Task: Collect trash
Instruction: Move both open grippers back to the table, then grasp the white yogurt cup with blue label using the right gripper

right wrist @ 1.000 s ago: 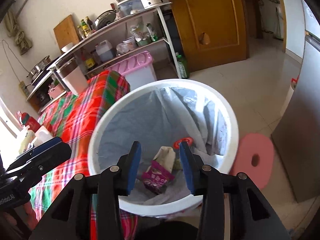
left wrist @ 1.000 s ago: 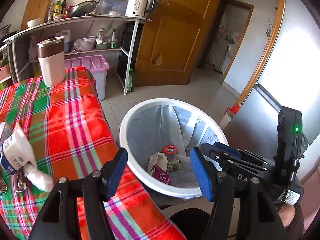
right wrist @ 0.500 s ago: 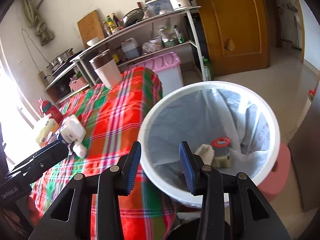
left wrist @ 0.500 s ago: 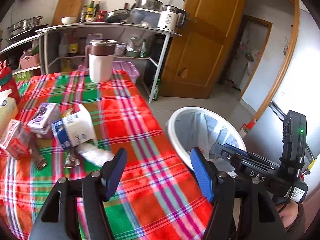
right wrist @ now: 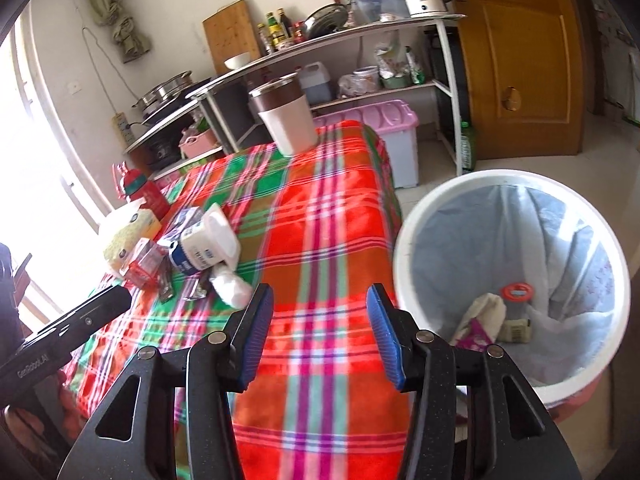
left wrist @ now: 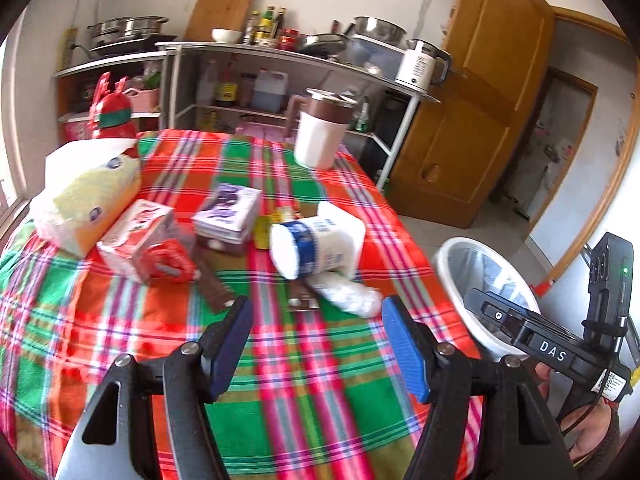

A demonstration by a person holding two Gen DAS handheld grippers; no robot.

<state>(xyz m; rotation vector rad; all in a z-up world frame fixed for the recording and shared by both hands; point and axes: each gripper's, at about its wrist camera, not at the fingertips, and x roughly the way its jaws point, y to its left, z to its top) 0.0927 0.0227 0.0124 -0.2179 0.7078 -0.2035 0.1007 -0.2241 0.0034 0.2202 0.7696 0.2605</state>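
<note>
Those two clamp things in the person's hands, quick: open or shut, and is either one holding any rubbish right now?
Left gripper: open, holding nothing, over the checked tablecloth.
Right gripper: open and empty; its jaws have just been opening wider.

1. The cartons and wrappers (left wrist: 224,236) lie clustered near the table's (left wrist: 304,392) left edge.
2. The jug (left wrist: 320,132) stands at its far edge.
3. The bin (right wrist: 516,280) stands beside its right edge, trash (right wrist: 484,320) inside.

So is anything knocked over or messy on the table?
Yes. The white tub with a blue band lies tipped on its side among cartons and wrappers, and a crumpled white wad sits beside it on the plaid cloth.
</note>
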